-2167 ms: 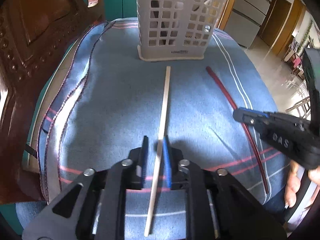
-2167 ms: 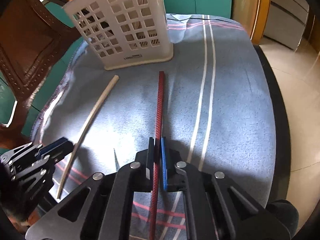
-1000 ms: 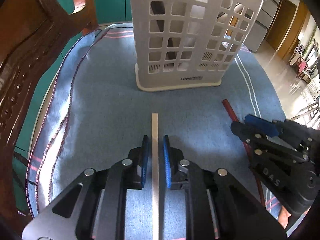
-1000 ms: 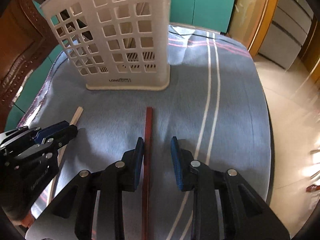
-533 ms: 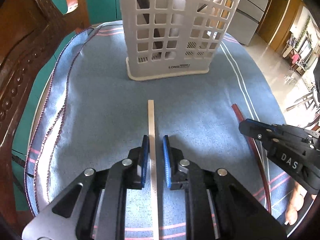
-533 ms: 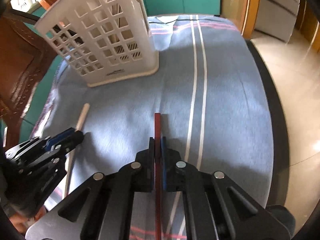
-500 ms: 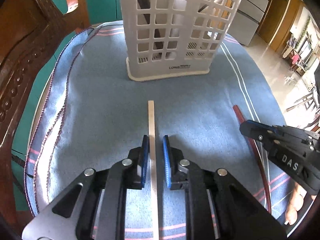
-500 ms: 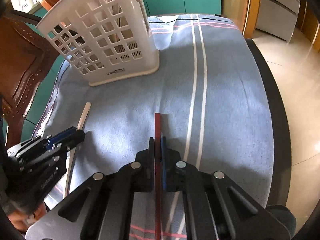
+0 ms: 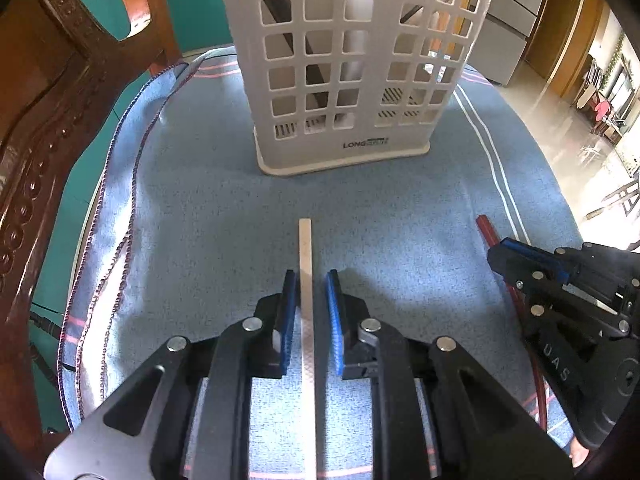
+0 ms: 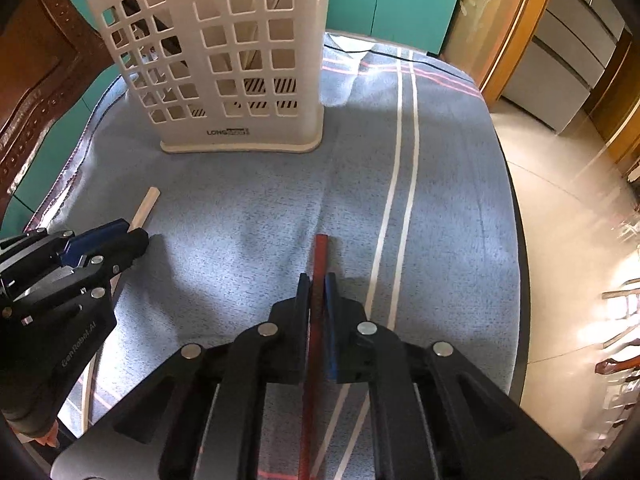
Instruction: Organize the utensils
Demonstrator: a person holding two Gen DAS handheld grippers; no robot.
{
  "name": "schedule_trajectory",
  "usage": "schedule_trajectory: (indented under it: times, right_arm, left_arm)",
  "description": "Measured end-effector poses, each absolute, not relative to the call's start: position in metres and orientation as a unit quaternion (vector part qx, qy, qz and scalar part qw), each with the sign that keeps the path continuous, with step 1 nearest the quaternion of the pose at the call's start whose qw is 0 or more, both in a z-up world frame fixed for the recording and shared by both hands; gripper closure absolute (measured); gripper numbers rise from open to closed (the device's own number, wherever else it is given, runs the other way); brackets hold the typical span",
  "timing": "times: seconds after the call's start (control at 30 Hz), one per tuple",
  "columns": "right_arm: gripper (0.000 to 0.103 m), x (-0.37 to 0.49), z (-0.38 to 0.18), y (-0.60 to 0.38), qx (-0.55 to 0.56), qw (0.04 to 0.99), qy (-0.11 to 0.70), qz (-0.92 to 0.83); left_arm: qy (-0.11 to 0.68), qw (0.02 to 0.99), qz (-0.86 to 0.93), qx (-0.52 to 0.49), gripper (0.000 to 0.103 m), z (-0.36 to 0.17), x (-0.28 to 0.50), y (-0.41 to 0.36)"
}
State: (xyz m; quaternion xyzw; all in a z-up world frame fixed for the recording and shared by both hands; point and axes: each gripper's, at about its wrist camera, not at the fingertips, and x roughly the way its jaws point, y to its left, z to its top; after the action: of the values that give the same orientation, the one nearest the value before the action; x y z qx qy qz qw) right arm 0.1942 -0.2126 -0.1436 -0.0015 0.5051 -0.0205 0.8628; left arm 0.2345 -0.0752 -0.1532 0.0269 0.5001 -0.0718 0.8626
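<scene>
Sunlit room with teal walls, dark carved wood and a pale tiled floor.
A carved brown wooden chair back (image 9: 48,128) stands left of the table, which is covered by a blue striped cloth (image 10: 440,208). Teal cabinet doors (image 10: 404,0) rise behind, beside a wooden door frame (image 10: 516,36) and grey drawers (image 10: 568,56). Glossy floor tiles (image 10: 568,216) reflect bright daylight at right.

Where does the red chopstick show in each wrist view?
Left wrist: red chopstick at right edge, running under the right hand-held gripper.
Right wrist: bottom centre, clamped between that gripper's pads.
Shared landmark: the white slotted basket, top centre-left in both.
</scene>
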Motion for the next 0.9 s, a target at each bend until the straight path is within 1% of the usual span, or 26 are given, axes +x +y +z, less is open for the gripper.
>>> schedule_trajectory:
  times: [0.07,0.1,0.13,0.2,0.33,0.5,0.57,0.6,0.63,0.67,0.73,0.77,0.8,0.83,0.87,0.9]
  right_arm:
    - [0.090,0.195,-0.143,-0.216,0.012,0.863,0.505,-0.016]
    - [0.083,0.193,-0.143,-0.218,0.017,0.862,0.506,-0.015]
    - [0.069,0.191,-0.143,-0.220,0.023,0.862,0.507,-0.015]
    - [0.051,0.187,-0.144,-0.222,0.021,0.862,0.506,-0.021]
    - [0.051,0.180,-0.145,-0.223,0.013,0.865,0.501,-0.017]
    - [0.051,0.188,-0.145,-0.221,0.011,0.865,0.502,-0.019]
    - [0.052,0.193,-0.145,-0.221,0.010,0.865,0.502,-0.018]
    - [0.057,0.193,-0.144,-0.220,0.011,0.865,0.501,-0.015]
    - [0.066,0.194,-0.143,-0.219,0.012,0.866,0.500,-0.012]
    - [0.070,0.196,-0.143,-0.217,0.013,0.866,0.500,-0.008]
    - [0.088,0.196,-0.143,-0.216,0.017,0.866,0.500,0.002]
    - [0.091,0.196,-0.142,-0.215,0.020,0.866,0.499,0.008]
    - [0.096,0.195,-0.142,-0.215,0.024,0.867,0.498,0.014]
    - [0.096,0.196,-0.142,-0.215,0.029,0.868,0.496,0.020]
    - [0.096,0.195,-0.142,-0.217,0.038,0.868,0.494,0.027]
    - [0.096,0.194,-0.141,-0.218,0.046,0.869,0.492,0.034]
  left_arm:
    - [0.502,0.861,-0.076,0.021,0.085,-0.153,0.235,-0.075]
    - [0.503,0.860,-0.079,0.017,0.083,-0.154,0.238,-0.072]
    - [0.504,0.859,-0.087,0.010,0.082,-0.153,0.238,-0.069]
    - [0.504,0.858,-0.101,-0.007,0.077,-0.155,0.240,-0.060]
    - [0.507,0.853,-0.118,-0.031,0.077,-0.157,0.243,-0.048]
    - [0.512,0.852,-0.107,-0.015,0.077,-0.157,0.252,-0.046]
    - [0.512,0.854,-0.094,0.012,0.077,-0.156,0.255,-0.055]
    - [0.510,0.855,-0.090,0.023,0.077,-0.156,0.255,-0.058]
    - [0.506,0.858,-0.083,0.033,0.077,-0.156,0.254,-0.061]
    - [0.502,0.860,-0.083,0.037,0.077,-0.156,0.254,-0.061]
    - [0.498,0.862,-0.085,0.035,0.077,-0.157,0.254,-0.060]
    - [0.497,0.863,-0.086,0.033,0.079,-0.157,0.253,-0.059]
    - [0.497,0.863,-0.083,0.034,0.086,-0.157,0.253,-0.058]
    - [0.497,0.864,-0.079,0.031,0.092,-0.157,0.253,-0.055]
    - [0.499,0.862,-0.081,0.024,0.096,-0.158,0.252,-0.051]
    - [0.502,0.861,-0.085,0.009,0.096,-0.157,0.252,-0.045]
